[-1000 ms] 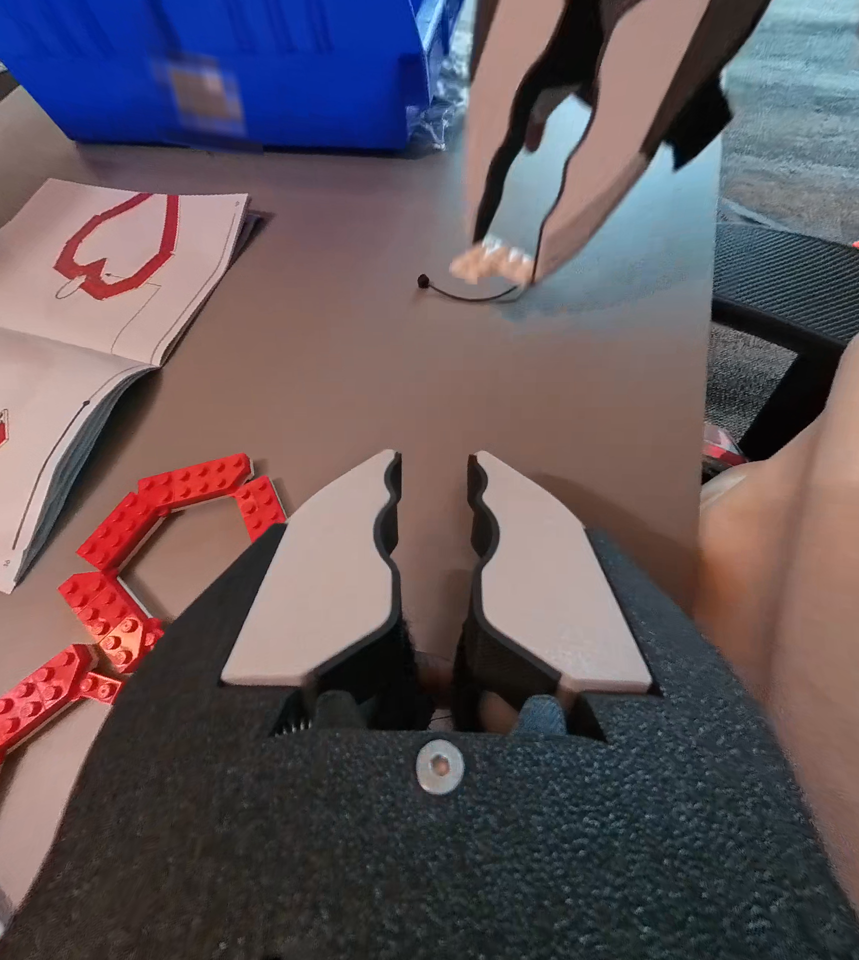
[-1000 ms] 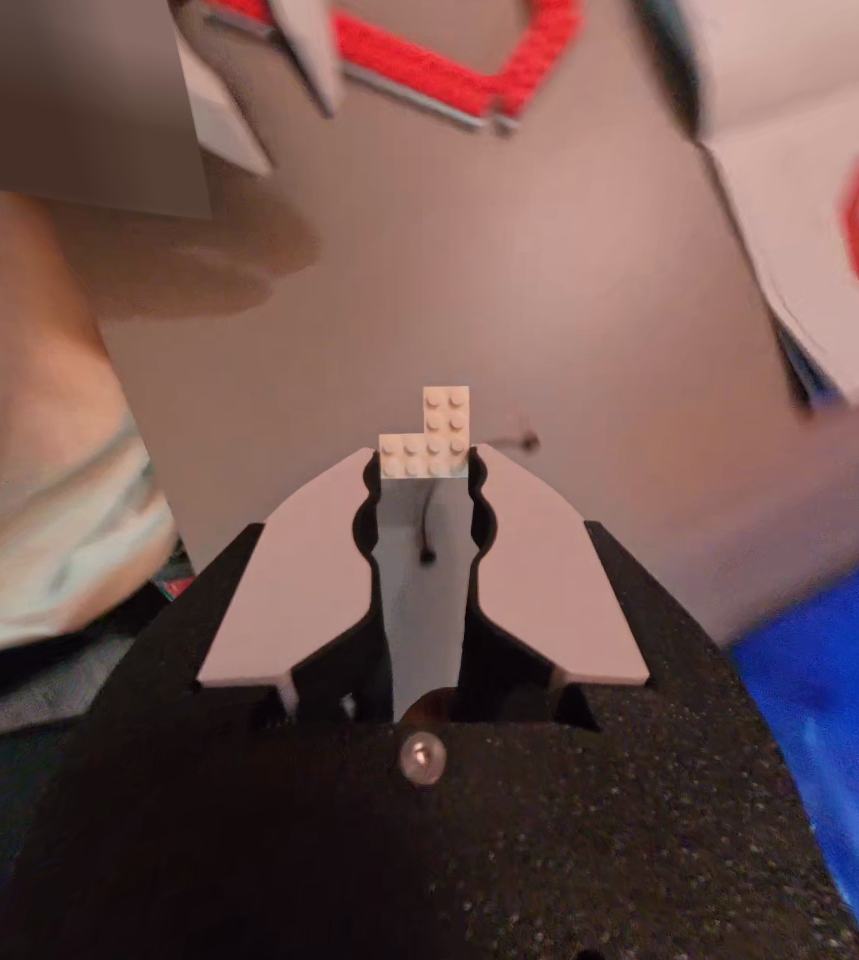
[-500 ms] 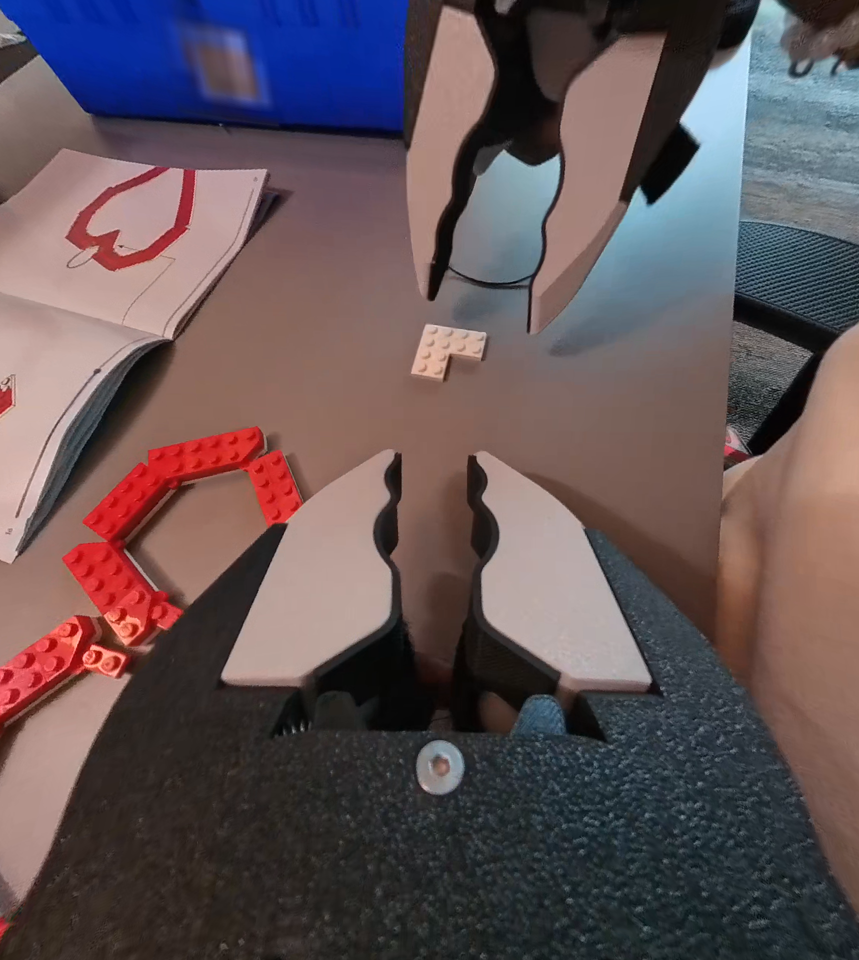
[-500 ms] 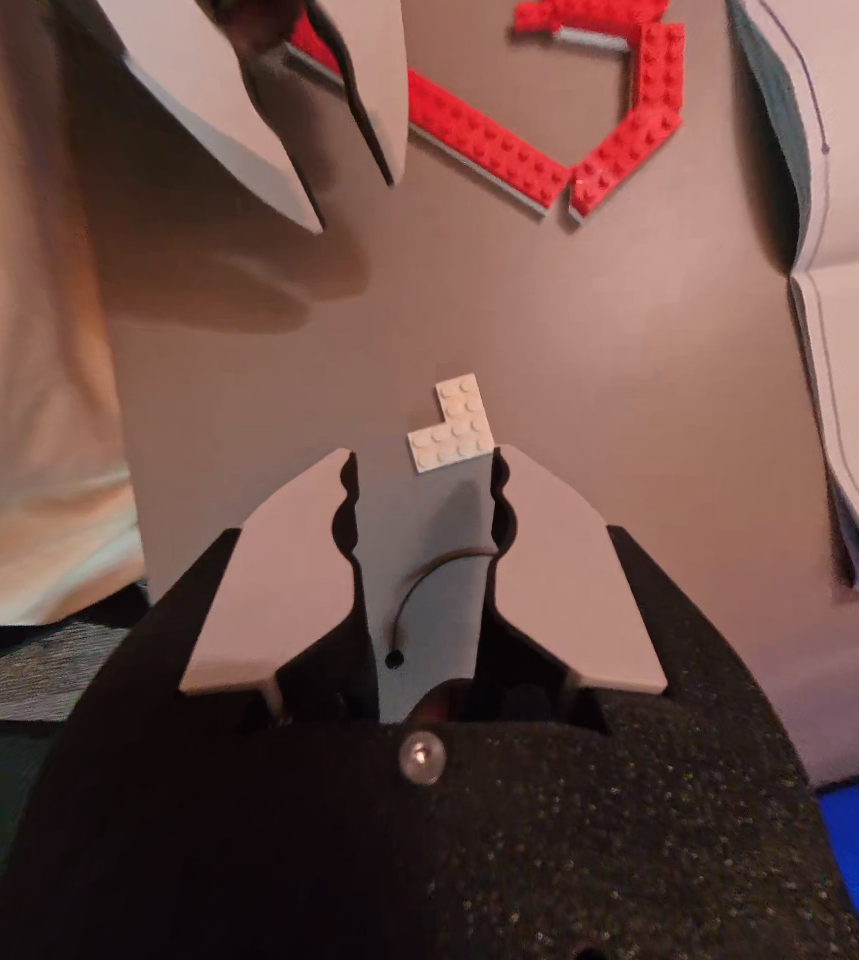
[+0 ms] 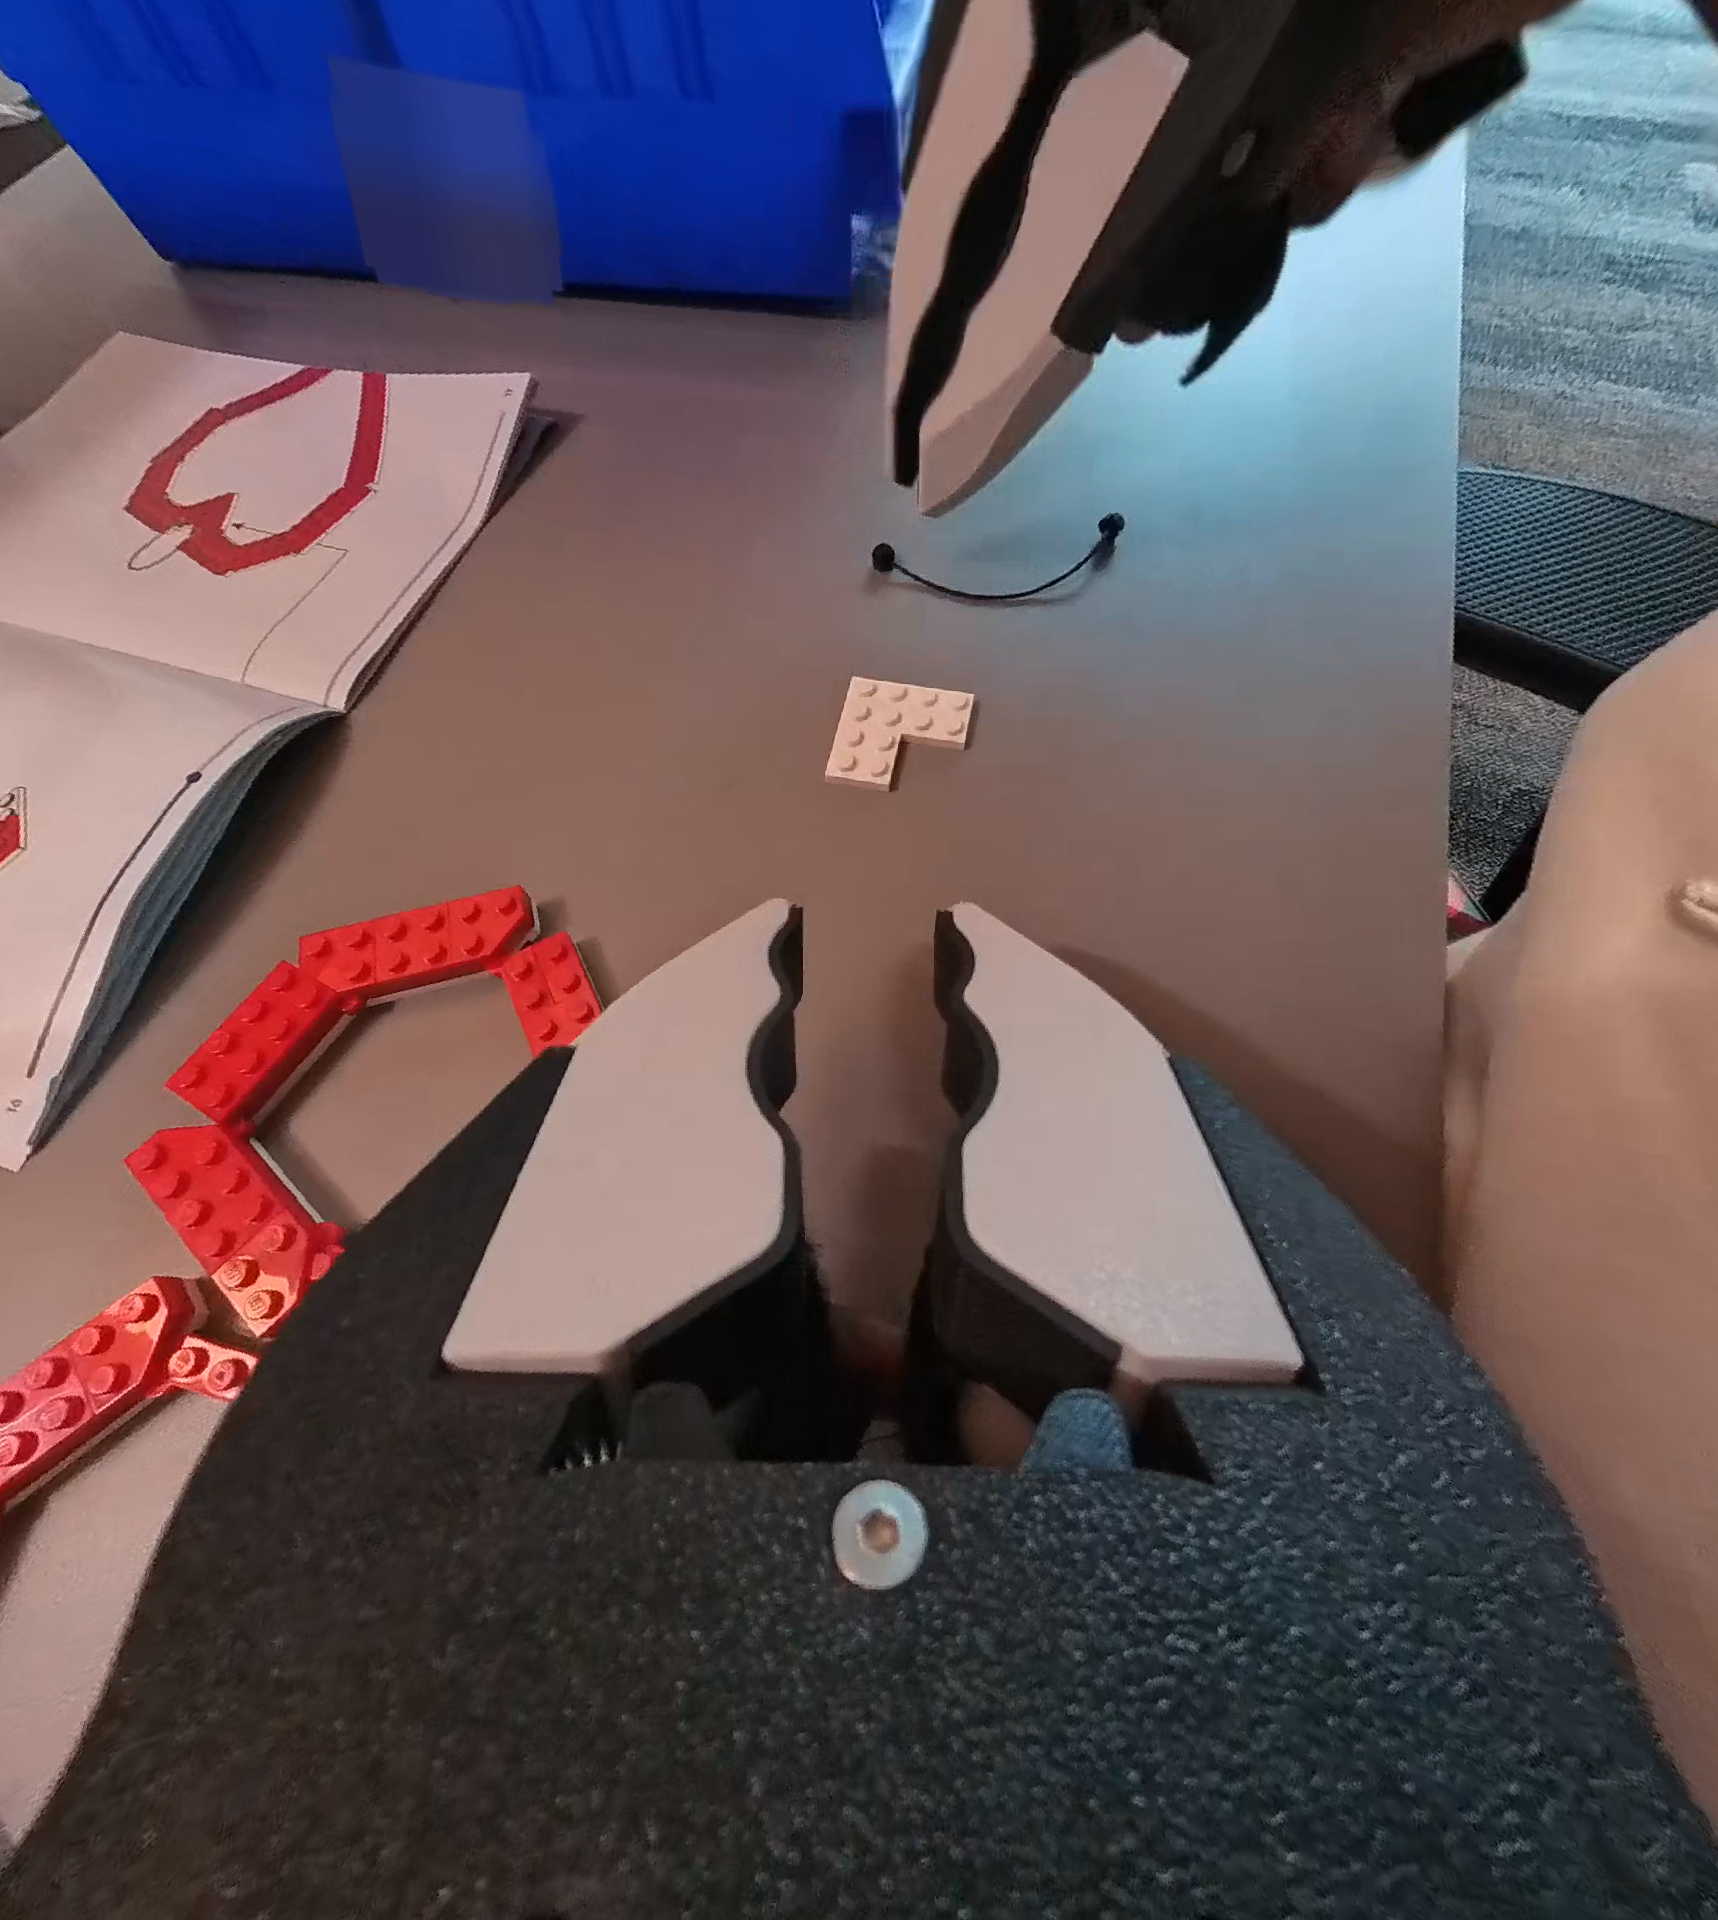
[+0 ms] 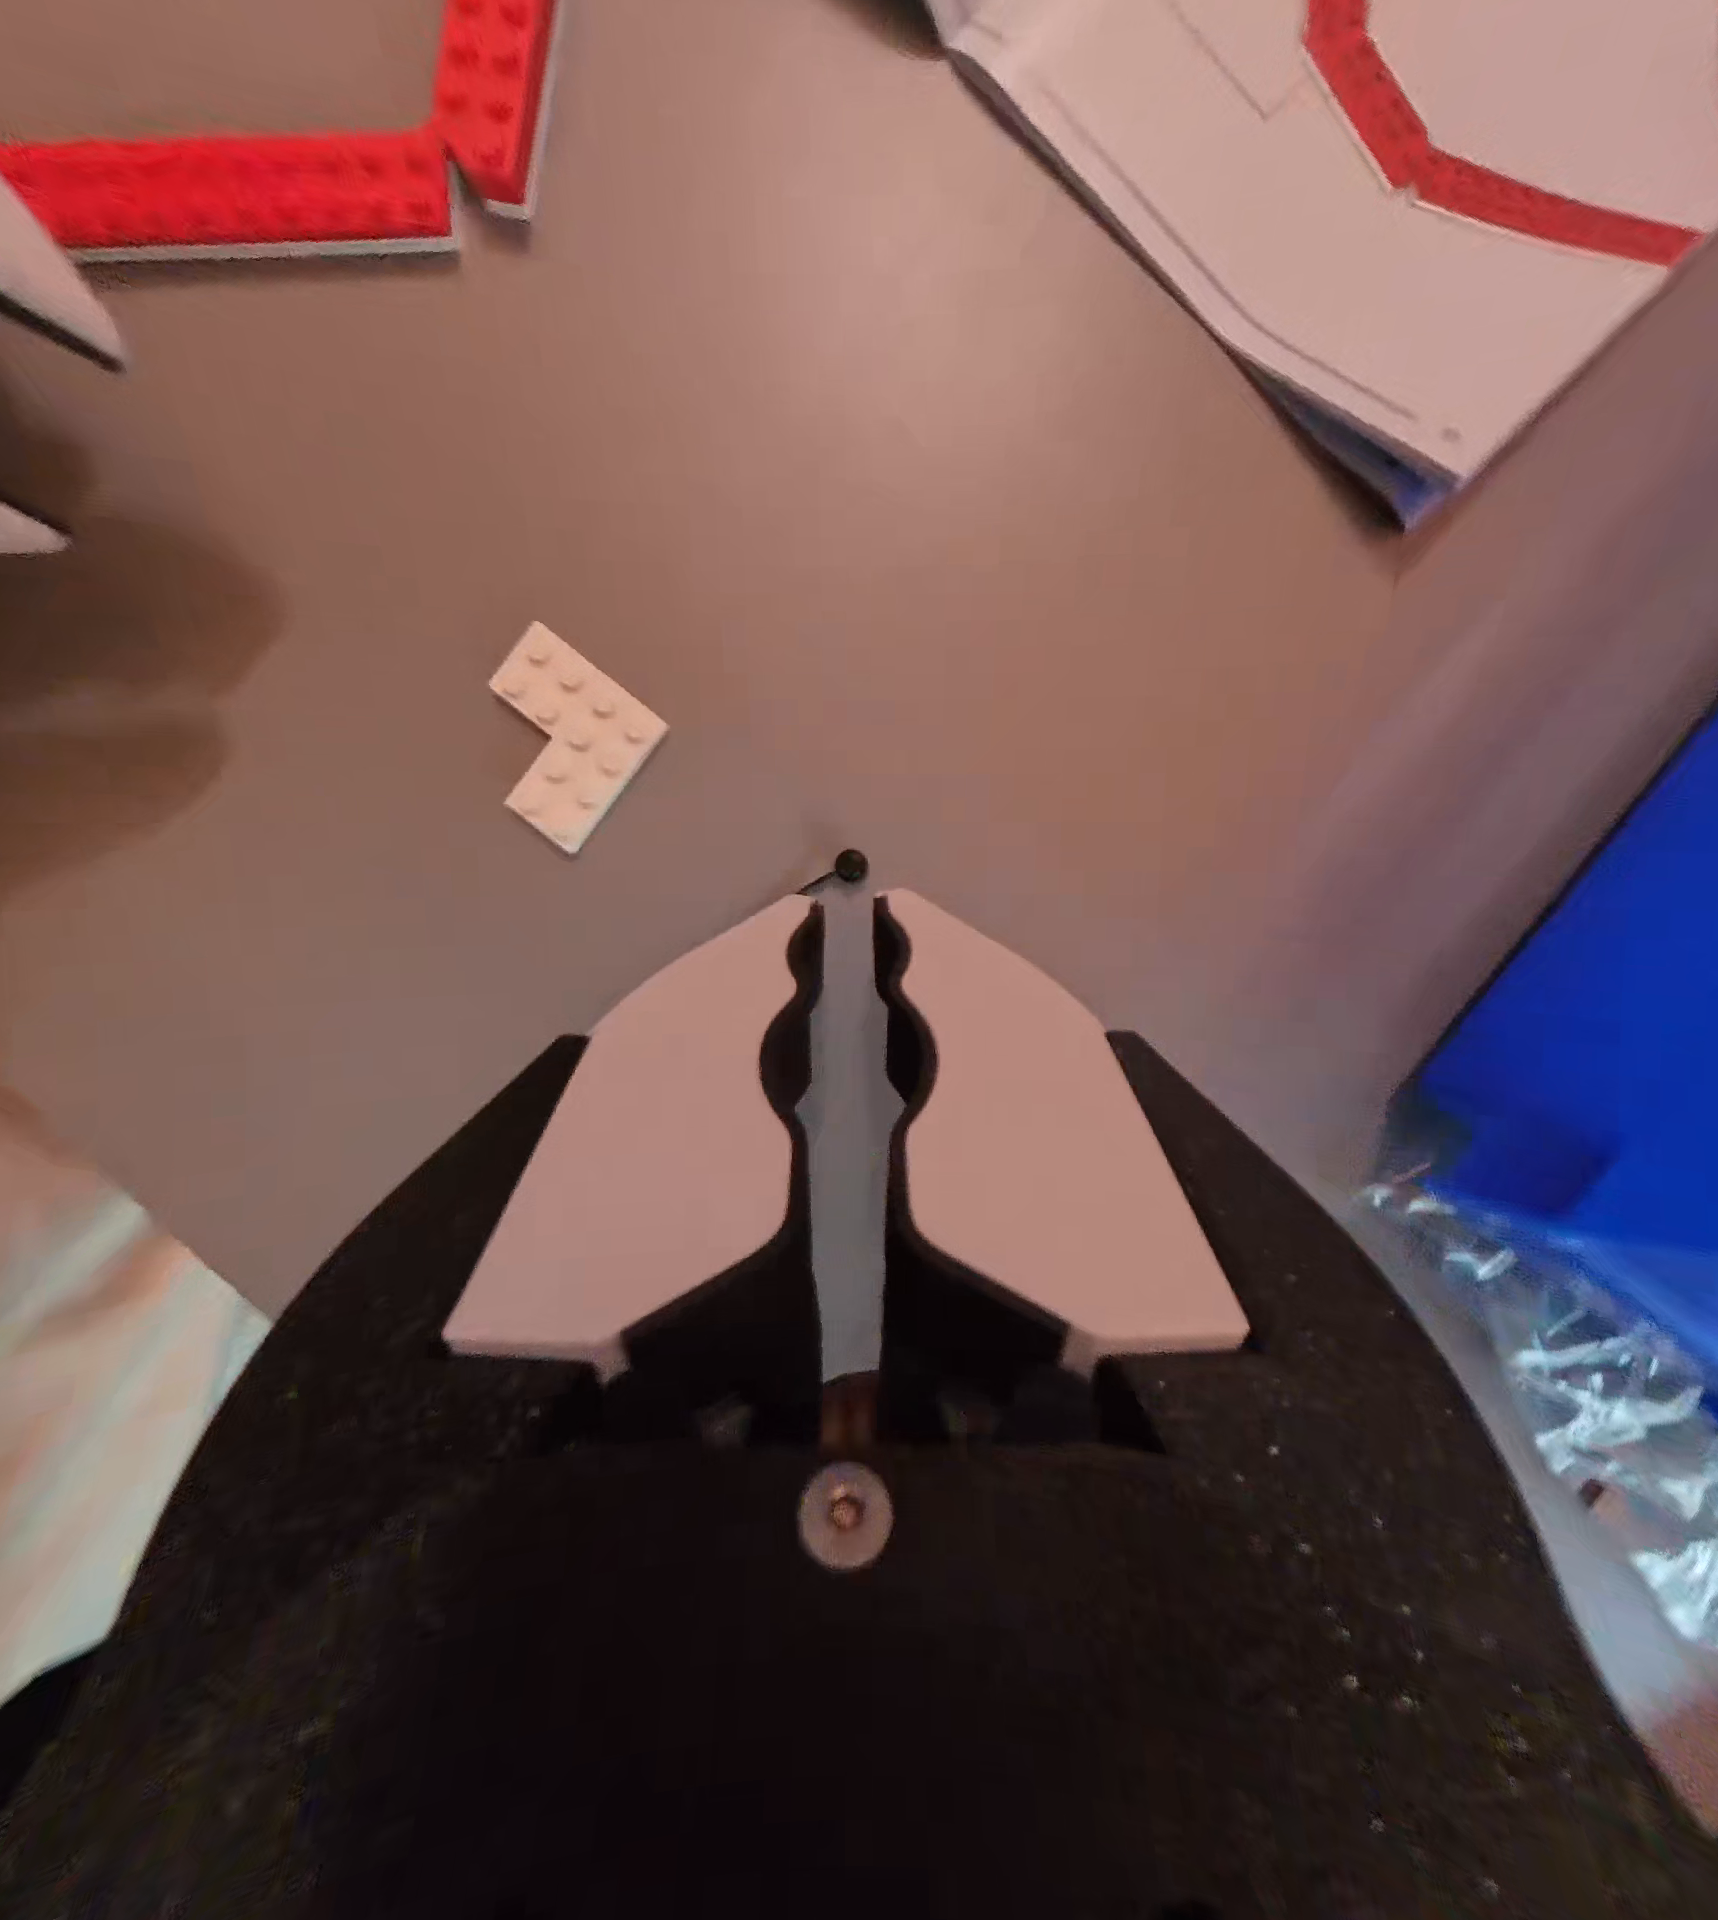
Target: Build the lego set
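The white plate (image 5: 899,746), an L-shaped corner piece, lies flat and free on the worktop (image 5: 689,665) in the middle of the left wrist view, studs up, with the black cord (image 5: 990,582) just above it in the frame and the red frame (image 5: 335,1049) well apart at lower left. In the right wrist view the plate (image 6: 580,736) is left of centre, and one end ball of the cord (image 6: 850,862) shows just above the finger tips. The left gripper (image 5: 867,925) hangs low over the worktop with its fingers a little spread and nothing between them. The right gripper (image 6: 844,906) has its fingers almost pressed together, only a thin slit remains, and they hold nothing. I judge the step in hand is to bring the plate to the red frame. To do it well, the gripper should spread its fingers wider than one arm of the L, come down straight, pinch across two parallel edges and not on the corner, then lift without tilting, so the plate does not slide on the smooth worktop or catch the cord. The open booklet (image 5: 159,644) at the left shows the heart shape to follow. Compared with half a second ago, the right gripper has left the plate, has moved up and toward the blue bin (image 5: 481,135), and its fingers have narrowed; the plate has stayed where it was put.
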